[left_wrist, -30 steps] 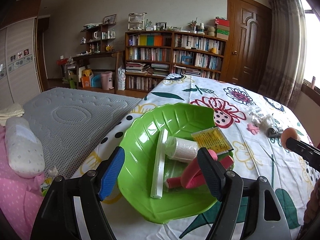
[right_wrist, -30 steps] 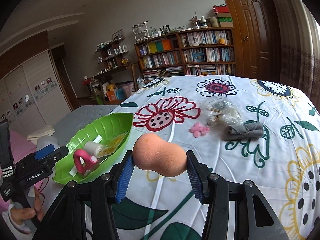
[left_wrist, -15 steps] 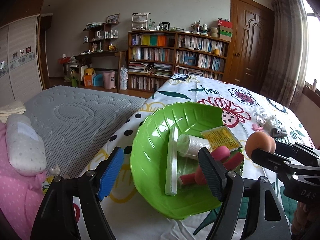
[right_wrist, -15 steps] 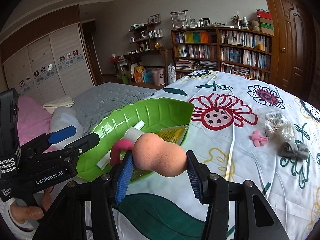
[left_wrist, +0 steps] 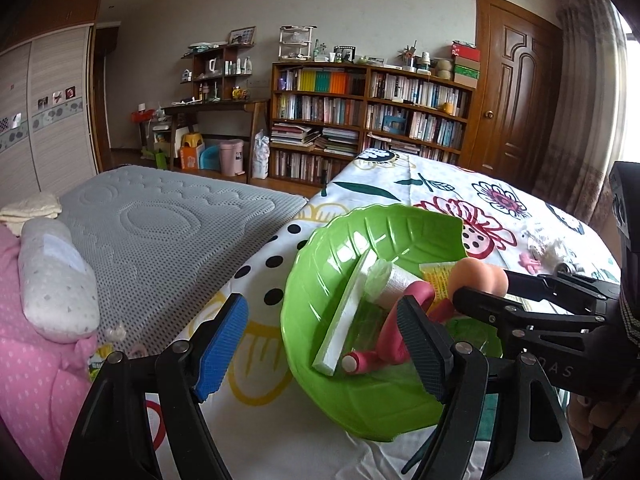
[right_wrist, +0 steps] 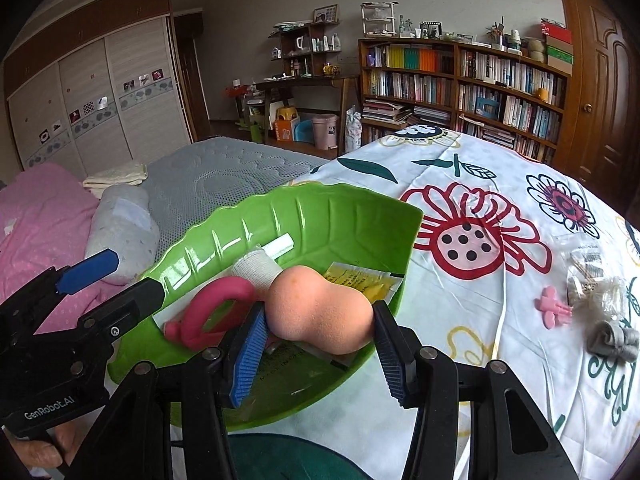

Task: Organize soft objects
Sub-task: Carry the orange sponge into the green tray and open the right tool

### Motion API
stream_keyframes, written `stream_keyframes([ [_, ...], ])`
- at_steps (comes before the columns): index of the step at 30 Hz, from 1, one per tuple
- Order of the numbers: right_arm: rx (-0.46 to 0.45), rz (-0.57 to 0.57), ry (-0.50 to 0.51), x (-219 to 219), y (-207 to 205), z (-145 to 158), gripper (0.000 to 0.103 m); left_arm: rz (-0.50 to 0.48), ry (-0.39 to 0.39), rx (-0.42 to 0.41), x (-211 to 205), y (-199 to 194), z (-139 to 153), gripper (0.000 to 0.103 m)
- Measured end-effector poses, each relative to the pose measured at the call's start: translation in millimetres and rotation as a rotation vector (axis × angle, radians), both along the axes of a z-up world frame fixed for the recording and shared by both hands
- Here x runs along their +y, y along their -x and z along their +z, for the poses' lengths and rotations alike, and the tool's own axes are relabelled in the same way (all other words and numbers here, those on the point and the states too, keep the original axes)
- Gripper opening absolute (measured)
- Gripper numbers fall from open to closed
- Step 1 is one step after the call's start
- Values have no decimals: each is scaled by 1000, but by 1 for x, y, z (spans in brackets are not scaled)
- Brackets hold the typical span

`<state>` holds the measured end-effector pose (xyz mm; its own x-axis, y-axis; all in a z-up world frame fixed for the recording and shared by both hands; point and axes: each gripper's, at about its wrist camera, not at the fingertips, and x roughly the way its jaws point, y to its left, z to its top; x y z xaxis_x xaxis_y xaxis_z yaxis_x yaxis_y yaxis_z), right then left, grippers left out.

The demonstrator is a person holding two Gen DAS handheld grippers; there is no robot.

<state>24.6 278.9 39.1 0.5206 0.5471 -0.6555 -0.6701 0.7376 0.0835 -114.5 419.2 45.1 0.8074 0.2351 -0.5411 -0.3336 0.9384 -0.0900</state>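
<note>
Peach gourd-shaped makeup sponge [right_wrist: 320, 308] held over the green leaf-shaped plastic dish [right_wrist: 320, 216] on the flower-printed bedsheet [right_wrist: 500, 184]

White lettering on the left gripper [left_wrist: 324, 344] body reads "GenRobot.AI" in the right wrist view; the right gripper [right_wrist: 318, 344] shows "DAS" in the left wrist view; the yellow printed sachet [right_wrist: 360, 280] in the dish carries small text too fine to read; the right gripper is clamped on the sponge, one pad pressing each side, over the dish's near part; the left gripper stands spread wide with nothing between its fingers, its right finger over the dish's near edge, touching or not I cannot tell; in the dish lie a bent pink foam roller [left_wrist: 400, 332], a white bandage roll [left_wrist: 394, 284] and a flat white strip [left_wrist: 348, 312]; a small pink clip [right_wrist: 554, 312] and a grey rolled cloth [right_wrist: 612, 338] lie on the sheet, well apart from the dish.
</note>
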Motion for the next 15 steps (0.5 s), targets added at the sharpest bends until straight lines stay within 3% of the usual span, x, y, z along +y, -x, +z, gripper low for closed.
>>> stream_keyframes([
  [15, 3, -24, -88, -14, -1, 8, 65, -10, 4, 10, -1, 0, -3, 84],
])
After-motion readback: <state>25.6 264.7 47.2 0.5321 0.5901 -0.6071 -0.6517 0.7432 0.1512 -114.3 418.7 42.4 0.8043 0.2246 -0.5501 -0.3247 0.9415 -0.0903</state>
